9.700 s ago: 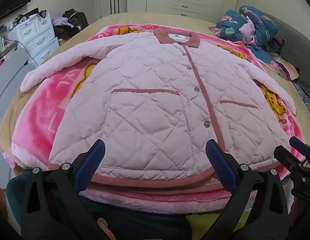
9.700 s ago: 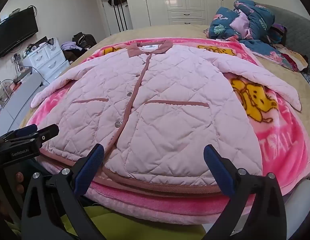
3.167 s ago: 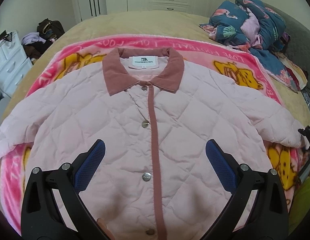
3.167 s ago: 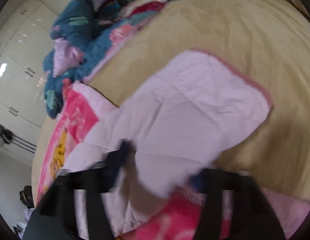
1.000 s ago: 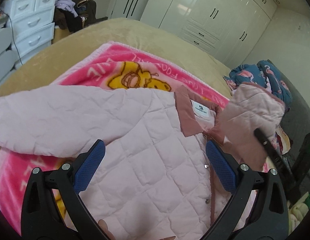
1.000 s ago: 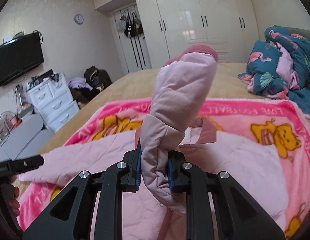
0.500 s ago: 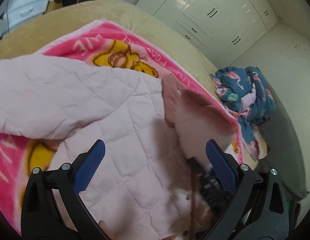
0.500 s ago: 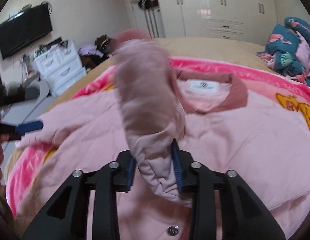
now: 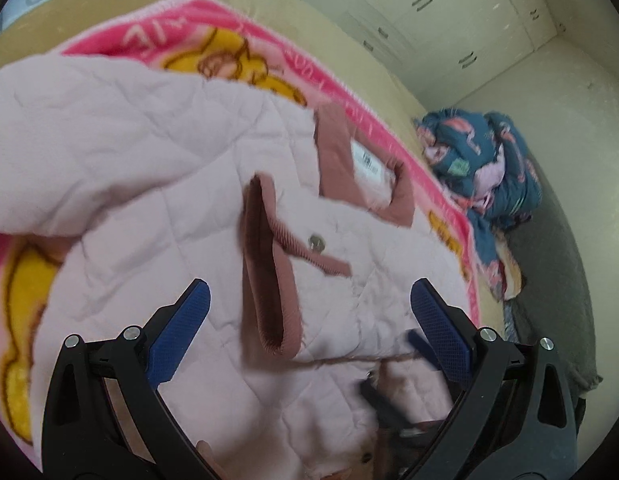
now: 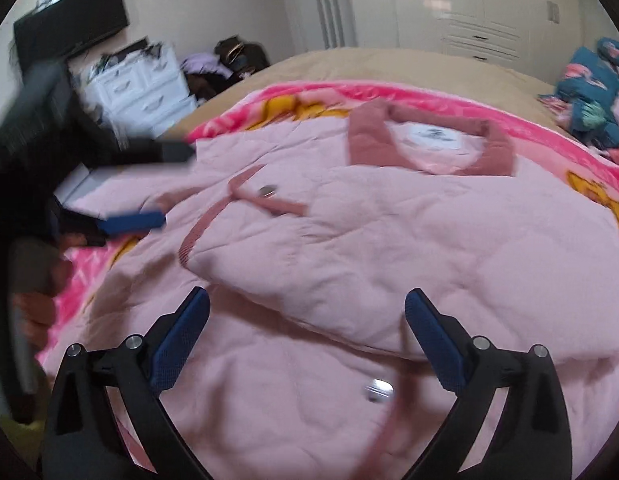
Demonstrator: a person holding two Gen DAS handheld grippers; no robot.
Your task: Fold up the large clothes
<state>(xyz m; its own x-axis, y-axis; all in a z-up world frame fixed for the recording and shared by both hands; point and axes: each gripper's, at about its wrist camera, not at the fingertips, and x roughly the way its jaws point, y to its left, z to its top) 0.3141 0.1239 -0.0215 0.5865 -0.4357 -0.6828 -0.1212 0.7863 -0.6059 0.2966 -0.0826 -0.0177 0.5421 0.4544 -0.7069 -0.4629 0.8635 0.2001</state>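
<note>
The jacket [image 10: 389, 240] hem runs off the bottom edge in both views. Its folded sleeve [image 10: 349, 248] hides the chest beneath. The left gripper [image 10: 149, 184] is a dark blur at the left edge. The collar label [image 9: 367, 160] text is too blurred to read.

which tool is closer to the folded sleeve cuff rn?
Left. The left tool sits right over the sleeve cuff, pads open on either side. The right tool, jaws opening and empty, hangs over the jacket body, cuff farther off.
</note>
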